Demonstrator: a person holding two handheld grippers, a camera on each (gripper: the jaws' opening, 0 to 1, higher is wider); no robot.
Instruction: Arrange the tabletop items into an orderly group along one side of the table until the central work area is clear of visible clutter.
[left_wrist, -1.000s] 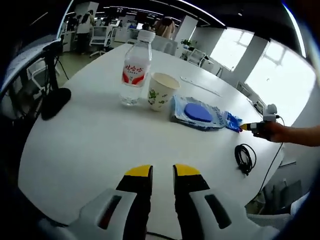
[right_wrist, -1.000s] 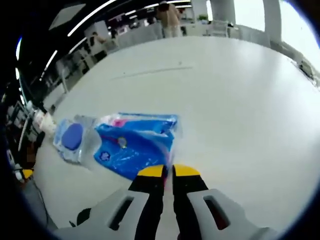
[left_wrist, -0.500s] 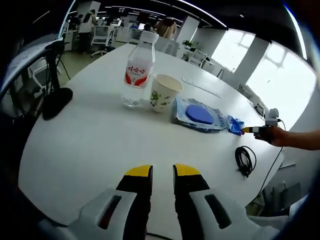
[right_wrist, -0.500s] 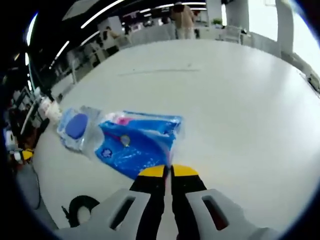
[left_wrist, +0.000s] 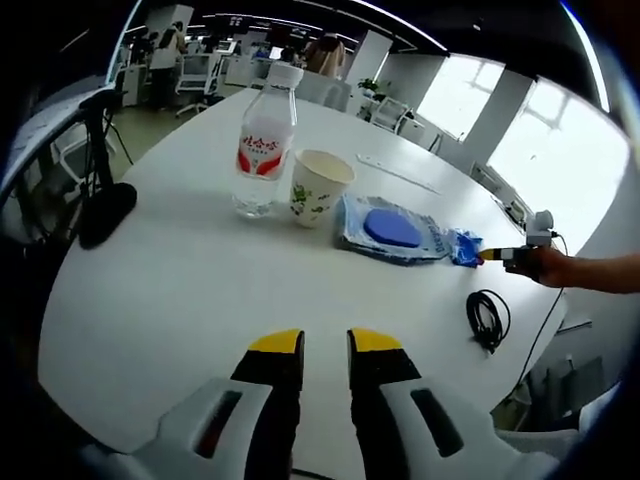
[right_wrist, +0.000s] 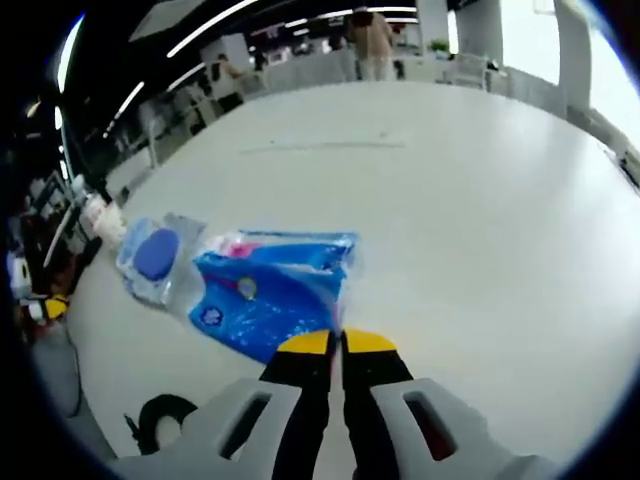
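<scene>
One bottle, one cup, one blue pack, one cable.

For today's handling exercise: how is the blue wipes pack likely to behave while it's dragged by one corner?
The blue wipes pack looks like soft crinkled film, so it will probably flex and trail. Lying flat on the smooth table, it should slide easily. The right gripper pinches only an edge, so slipping is possible.

Left gripper hovers over the near part of the desk, yellow-tipped jaws parallel with a clear gap between them, nothing held. Off toward the desk's far edge, the right gripper is in a hand, forearm stretching in from the side. In the right gripper view, the right gripper has its jaws pressed together, pinching the corner of the blue packet.
</scene>
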